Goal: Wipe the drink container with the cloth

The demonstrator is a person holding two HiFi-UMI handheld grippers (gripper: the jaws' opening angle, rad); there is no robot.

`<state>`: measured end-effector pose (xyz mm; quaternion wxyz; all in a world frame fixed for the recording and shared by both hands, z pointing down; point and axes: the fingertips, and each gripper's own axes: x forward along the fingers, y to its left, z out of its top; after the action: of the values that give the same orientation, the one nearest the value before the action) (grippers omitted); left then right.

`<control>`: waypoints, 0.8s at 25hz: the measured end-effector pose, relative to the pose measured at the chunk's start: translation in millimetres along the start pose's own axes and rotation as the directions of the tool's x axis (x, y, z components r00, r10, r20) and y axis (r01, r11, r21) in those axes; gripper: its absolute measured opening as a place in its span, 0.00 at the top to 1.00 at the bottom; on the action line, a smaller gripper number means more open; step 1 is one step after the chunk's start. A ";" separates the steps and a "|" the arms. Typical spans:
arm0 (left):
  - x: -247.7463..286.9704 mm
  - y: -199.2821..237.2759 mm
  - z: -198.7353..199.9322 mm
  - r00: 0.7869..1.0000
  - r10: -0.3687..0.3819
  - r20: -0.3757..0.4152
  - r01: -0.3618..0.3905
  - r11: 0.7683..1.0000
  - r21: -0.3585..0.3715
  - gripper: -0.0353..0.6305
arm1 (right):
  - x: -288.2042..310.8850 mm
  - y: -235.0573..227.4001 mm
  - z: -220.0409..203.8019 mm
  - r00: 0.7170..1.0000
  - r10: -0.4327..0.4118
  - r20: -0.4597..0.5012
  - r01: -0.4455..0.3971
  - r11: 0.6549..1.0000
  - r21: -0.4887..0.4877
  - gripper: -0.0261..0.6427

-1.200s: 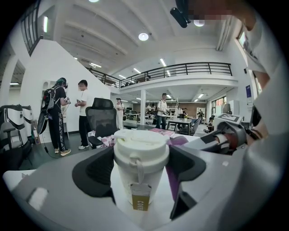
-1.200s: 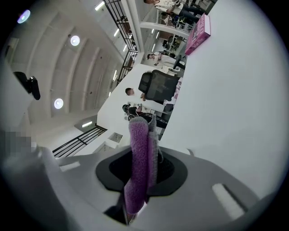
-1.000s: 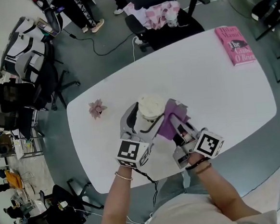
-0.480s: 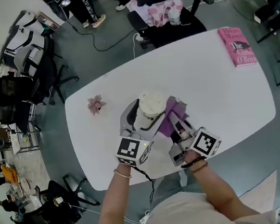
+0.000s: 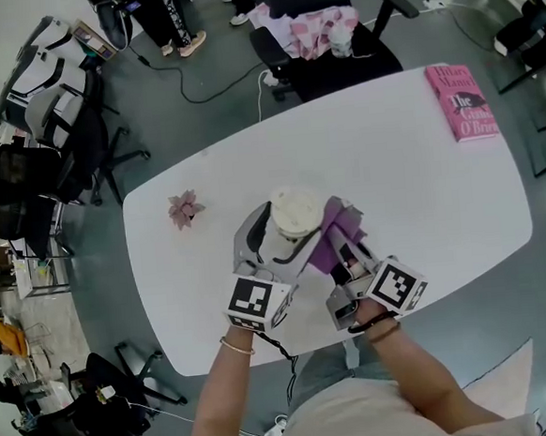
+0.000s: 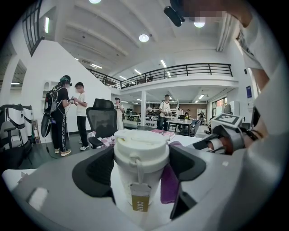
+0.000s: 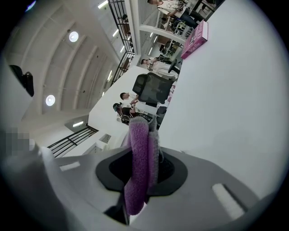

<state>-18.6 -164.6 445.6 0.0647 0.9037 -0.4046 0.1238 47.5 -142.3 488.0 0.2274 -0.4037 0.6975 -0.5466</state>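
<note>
A white lidded drink cup (image 5: 294, 212) stands upright on the white table (image 5: 419, 163). My left gripper (image 5: 276, 231) is shut on the cup (image 6: 141, 169), one jaw on each side; a paper tag (image 6: 140, 201) hangs down its front. A purple cloth (image 5: 338, 228) is pressed against the cup's right side. My right gripper (image 5: 343, 246) is shut on the cloth (image 7: 141, 168), which stands folded between its jaws. A strip of the cloth (image 6: 169, 184) shows beside the cup in the left gripper view.
A pink book (image 5: 461, 102) lies at the table's far right corner. A small pink flower (image 5: 186, 210) lies on the table to the left. An office chair (image 5: 320, 39) with a checked cloth stands behind the table. People stand farther back (image 6: 67, 115).
Both grippers, the cup and the cloth stay almost where they were. The right gripper has edged slightly toward the cup; the view has shifted a little.
</note>
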 end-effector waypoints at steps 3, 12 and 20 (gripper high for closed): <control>-0.4 -0.3 0.5 1.000 -0.001 -0.001 0.001 1.000 -0.001 0.37 | 1.7 -1.4 0.5 1.000 -0.002 -0.003 0.002 1.000 0.003 0.86; -0.5 0.0 1.3 1.000 0.003 0.001 -0.003 1.000 -0.004 0.37 | 3.3 -28.3 -3.8 0.992 -0.123 -0.020 0.123 0.992 0.003 0.86; -1.2 0.5 1.2 1.000 0.002 0.003 -0.002 1.000 -0.007 0.37 | 7.9 -51.1 -9.8 0.980 -0.197 -0.035 0.197 0.980 0.001 0.86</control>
<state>-19.5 -164.3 444.2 0.0670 0.9034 -0.4059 0.1210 51.6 -147.0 540.3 0.1610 -0.4605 0.6567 -0.5751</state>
